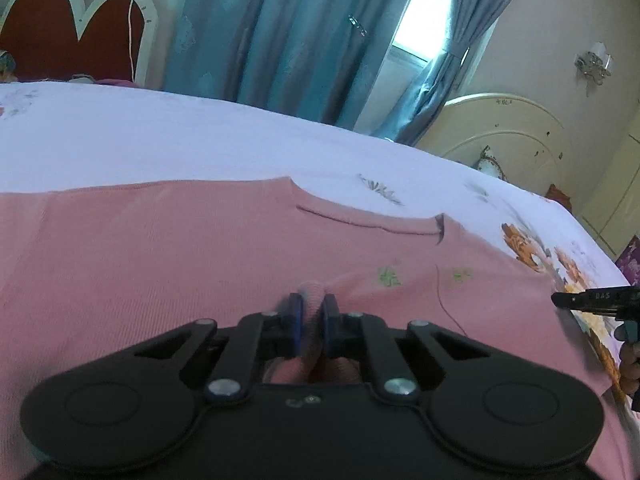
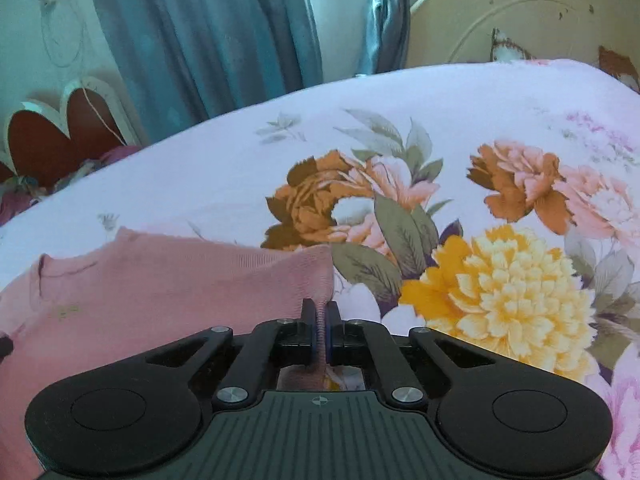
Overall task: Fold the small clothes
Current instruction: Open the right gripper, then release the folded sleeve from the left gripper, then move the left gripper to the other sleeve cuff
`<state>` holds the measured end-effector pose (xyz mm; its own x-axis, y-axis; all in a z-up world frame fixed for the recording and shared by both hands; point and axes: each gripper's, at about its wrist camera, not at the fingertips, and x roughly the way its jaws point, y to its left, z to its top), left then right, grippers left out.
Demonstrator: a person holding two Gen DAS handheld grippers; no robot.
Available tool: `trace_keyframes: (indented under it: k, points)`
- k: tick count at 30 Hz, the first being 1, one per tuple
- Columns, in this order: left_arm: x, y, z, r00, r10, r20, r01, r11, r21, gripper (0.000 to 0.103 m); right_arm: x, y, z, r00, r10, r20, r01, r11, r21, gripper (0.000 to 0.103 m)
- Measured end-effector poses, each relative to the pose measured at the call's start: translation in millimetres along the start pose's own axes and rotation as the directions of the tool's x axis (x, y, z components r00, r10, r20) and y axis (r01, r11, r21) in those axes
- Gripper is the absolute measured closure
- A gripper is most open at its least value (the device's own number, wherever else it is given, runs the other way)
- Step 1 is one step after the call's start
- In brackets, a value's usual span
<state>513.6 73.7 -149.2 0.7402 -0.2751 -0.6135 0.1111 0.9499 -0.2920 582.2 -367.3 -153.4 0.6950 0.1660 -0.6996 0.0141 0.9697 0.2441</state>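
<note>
Floral bedsheet [image 2: 400, 128] under us, teal curtains [image 1: 280, 28] behind. Our left gripper [image 1: 311, 312] has its jaws pinching a raised fold of the pink garment [image 1: 160, 248], cloth bunched between the blue pads. Our right gripper [image 2: 321, 320] has its jaws pressed together on the garment's edge, a thin pink strip caught between them, right beside the sheet's yellow flower [image 2: 504, 300]. Outward, we see the garment spread flat across the bed, neckline toward the far edge.

Daylight entered through the window [image 1: 420, 12], glaring between curtains [image 1: 272, 24]; room dim, images soft, edges fisheye-bent and vignetted.
</note>
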Motion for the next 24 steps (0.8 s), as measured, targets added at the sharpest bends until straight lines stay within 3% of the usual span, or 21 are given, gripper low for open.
trace_keyframes:
  k: [1, 2, 3, 5, 6, 7, 10, 13, 14, 15, 16, 17, 19, 22, 24]
  points:
    - [1.0, 0.1, 2.4, 1.0, 0.004, -0.02, -0.004, 1.0, -0.004, 0.081, -1.1, 1.2, 1.2, 1.0, -0.009, -0.004, 0.009, 1.0, -0.012, 0.1]
    - [-0.1, 1.4, 4.8, 1.0, 0.01, -0.026, -0.011, 1.0, -0.018, 0.071, -4.1, 3.6, 2.6, 0.999, -0.035, 0.003, 0.035, 0.999, -0.035, 0.1]
    - [-5.9, 3.9, 8.0, 0.999, 0.036, -0.02, -0.036, 0.999, -0.033, 0.053, -8.9, 5.8, 3.5, 0.997, -0.071, 0.025, 0.072, 0.996, -0.048, 0.1]
    - [-25.7, -0.2, 12.4, 0.99, 0.121, 0.072, -0.119, 0.993, -0.028, 0.035, -21.3, 8.0, 4.8, 0.994, -0.083, 0.072, 0.086, 0.995, -0.044, 0.096]
    - [-34.0, -6.8, 14.9, 0.989, 0.099, 0.111, -0.1, 0.995, 0.0, 0.034, -24.9, 9.8, 4.8, 0.996, -0.047, 0.075, 0.05, 0.998, -0.037, 0.094]
    - [-33.9, -14.7, 17.9, 0.993, 0.059, 0.102, -0.063, 0.998, 0.027, 0.035, -24.3, 15.8, 3.8, 0.998, -0.017, 0.065, 0.021, 0.998, -0.057, 0.094]
    - [-10.2, -58.1, 18.6, 0.999, -0.03, -0.011, 0.032, 0.984, 0.174, 0.033, -10.1, 53.7, -2.4, 0.998, 0.066, 0.007, -0.063, 0.978, -0.201, 0.094]
    - [15.7, -78.6, 12.6, 0.998, 0.006, -0.069, 0.013, 0.964, 0.266, 0.033, 3.8, 76.8, -6.5, 0.996, 0.081, -0.021, -0.084, 0.956, -0.281, 0.094]
    - [21.4, -72.9, 12.0, 0.998, 0.036, -0.061, -0.018, 0.965, 0.263, 0.034, 9.4, 69.9, -0.9, 1.0, 0.017, -0.011, -0.019, 0.961, -0.276, 0.094]
    - [26.9, -61.4, 12.1, 0.995, 0.068, -0.072, -0.049, 0.971, 0.236, 0.046, 14.4, 54.9, 7.3, 0.999, -0.041, -0.004, 0.039, 0.973, -0.228, 0.094]
    - [26.7, -48.7, 13.2, 0.997, 0.047, -0.066, -0.033, 0.98, 0.198, 0.047, 16.8, 35.5, 16.0, 0.998, -0.07, -0.008, 0.068, 0.985, -0.156, 0.094]
    - [26.4, -44.7, 15.5, 0.997, 0.023, -0.07, -0.011, 0.985, 0.172, 0.048, 20.0, 11.8, 25.9, 0.997, -0.072, -0.025, 0.07, 0.995, -0.073, 0.094]
    - [26.1, -46.0, 17.3, 0.996, 0.021, -0.086, -0.004, 0.981, 0.192, 0.047, 22.6, -3.3, 34.0, 0.996, -0.066, -0.06, 0.062, 0.996, -0.059, 0.094]
    - [18.1, -63.4, 19.0, 0.997, 0.01, -0.077, 0.006, 0.98, 0.198, 0.042, 9.9, 4.3, 32.5, 0.996, -0.077, -0.036, 0.072, 0.99, -0.119, 0.094]
    - [5.3, -74.7, 18.5, 0.999, -0.031, -0.034, 0.037, 0.98, 0.196, 0.029, -11.4, 11.3, 25.8, 0.999, -0.041, 0.003, 0.041, 0.991, -0.129, 0.094]
